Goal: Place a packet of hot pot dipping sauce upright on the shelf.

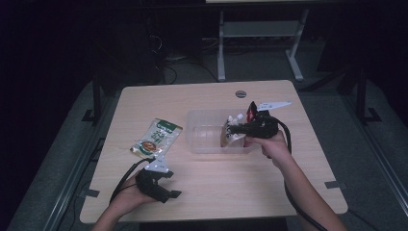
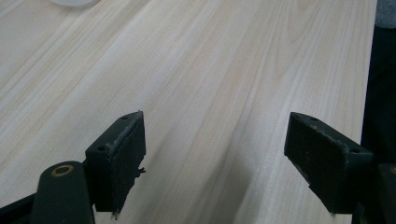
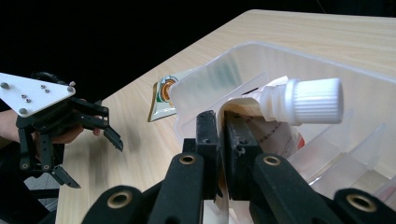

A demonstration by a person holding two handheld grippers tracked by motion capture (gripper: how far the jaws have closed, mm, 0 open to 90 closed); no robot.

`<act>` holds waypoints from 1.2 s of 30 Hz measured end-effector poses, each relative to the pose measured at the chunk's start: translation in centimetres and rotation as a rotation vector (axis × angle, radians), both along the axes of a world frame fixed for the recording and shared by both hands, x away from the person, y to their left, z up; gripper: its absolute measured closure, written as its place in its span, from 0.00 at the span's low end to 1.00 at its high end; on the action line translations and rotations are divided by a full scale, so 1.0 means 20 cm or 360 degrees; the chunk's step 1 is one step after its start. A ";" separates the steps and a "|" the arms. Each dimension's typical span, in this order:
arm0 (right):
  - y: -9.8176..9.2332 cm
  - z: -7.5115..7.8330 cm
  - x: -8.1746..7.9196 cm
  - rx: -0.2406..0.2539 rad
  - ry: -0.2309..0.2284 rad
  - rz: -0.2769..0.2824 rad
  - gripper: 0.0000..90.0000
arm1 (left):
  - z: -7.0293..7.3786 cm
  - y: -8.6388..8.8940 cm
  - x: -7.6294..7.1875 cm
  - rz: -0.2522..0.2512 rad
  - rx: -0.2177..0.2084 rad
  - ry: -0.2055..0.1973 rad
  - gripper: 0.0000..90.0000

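Table (image 1: 207, 187) carries a clear plastic bin (image 1: 204, 134), our landmark. Inside its right end we find the spouted pouch (image 3: 280, 126), its thin edge pinched between the closed jaws of the right gripper (image 3: 223, 135). We judge it soft, light and floppy; the edge beside the stiff white cap (image 3: 317, 100) grips best. The bin's walls and dividers crowd it. The left gripper (image 2: 215, 154) stands open, empty, over bare wood well left of the bin, near a flat sachet (image 1: 157, 138).

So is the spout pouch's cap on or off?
On: the white ribbed cap sits on the spout of the pouch that the right gripper holds.
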State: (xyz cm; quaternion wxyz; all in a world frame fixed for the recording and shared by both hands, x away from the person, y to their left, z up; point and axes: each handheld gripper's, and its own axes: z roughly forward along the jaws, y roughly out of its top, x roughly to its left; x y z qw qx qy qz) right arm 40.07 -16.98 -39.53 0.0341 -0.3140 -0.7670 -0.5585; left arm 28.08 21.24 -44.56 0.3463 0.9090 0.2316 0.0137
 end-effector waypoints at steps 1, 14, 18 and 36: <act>0.00 0.00 0.00 -0.0001 -0.0002 -0.0003 0.94 | 0.00 0.00 0.00 0.0000 0.0001 0.0000 0.23; -0.05 0.08 -0.03 0.0045 -0.0072 -0.0048 0.92 | 0.00 0.01 0.00 -0.0012 0.0018 0.0000 0.23; -0.08 0.10 -0.04 0.0052 -0.0082 -0.0058 0.92 | 0.01 0.01 0.00 -0.0010 0.0017 -0.0003 0.23; -0.13 0.12 -0.17 -0.0106 -0.0115 -0.0054 0.86 | 0.01 0.01 0.00 0.0013 -0.0002 -0.0001 0.23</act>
